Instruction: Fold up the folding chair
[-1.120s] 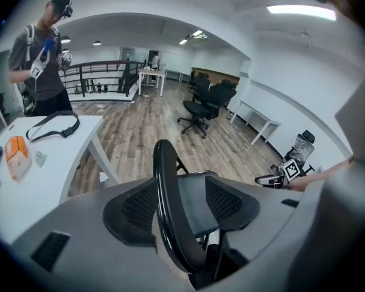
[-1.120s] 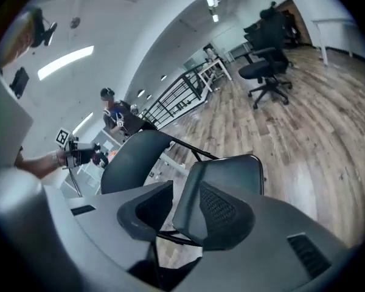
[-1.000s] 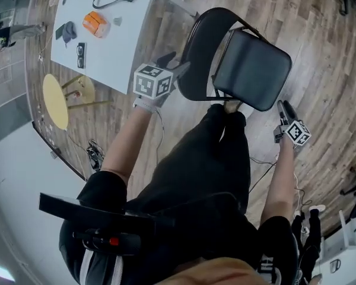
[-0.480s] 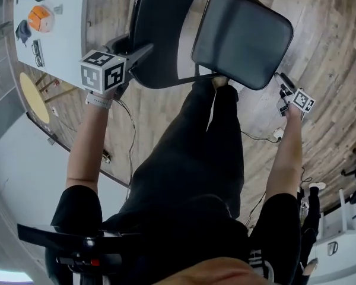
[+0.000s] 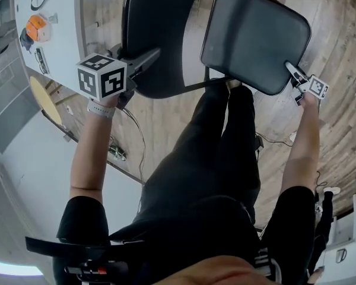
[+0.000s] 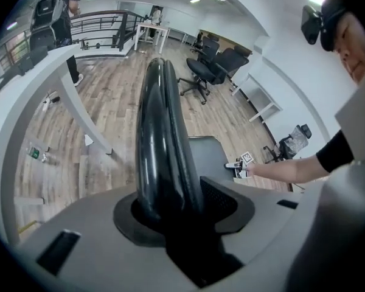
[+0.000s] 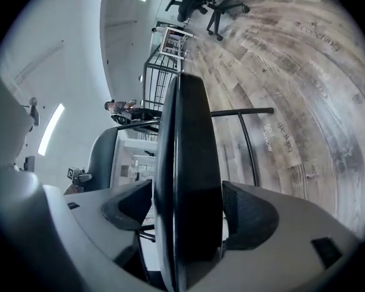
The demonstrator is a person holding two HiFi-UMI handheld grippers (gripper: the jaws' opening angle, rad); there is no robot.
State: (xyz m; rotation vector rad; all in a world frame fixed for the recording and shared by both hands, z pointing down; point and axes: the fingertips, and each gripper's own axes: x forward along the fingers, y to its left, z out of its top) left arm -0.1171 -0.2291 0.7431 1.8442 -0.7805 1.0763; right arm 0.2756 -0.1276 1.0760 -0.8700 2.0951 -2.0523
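Note:
The black folding chair stands open on the wooden floor, its backrest (image 5: pixel 160 40) to the left of its padded seat (image 5: pixel 255 37). My left gripper (image 5: pixel 148 57) sits on the backrest's rim (image 6: pixel 164 126). Its jaws are closing, the rim fills the space between them, and the one pad (image 6: pixel 222 199) that shows touches it. My right gripper (image 5: pixel 292 71) is at the seat's near right edge. Its jaws are opening; the seat's edge (image 7: pixel 188 163) stands between the pads (image 7: pixel 246 215) with thin gaps.
The person's legs in black trousers (image 5: pixel 225 135) stand right behind the chair. A white table (image 5: pixel 65 22) with an orange object (image 5: pixel 35 24) is at the upper left, and a yellow round stool (image 5: pixel 38 97) stands below it. Office chairs (image 6: pixel 213 69) stand farther off.
Both grippers have come down onto the chair. The left went onto the backrest's rim. The right went from beside the seat to its edge, and its jaws now straddle it.

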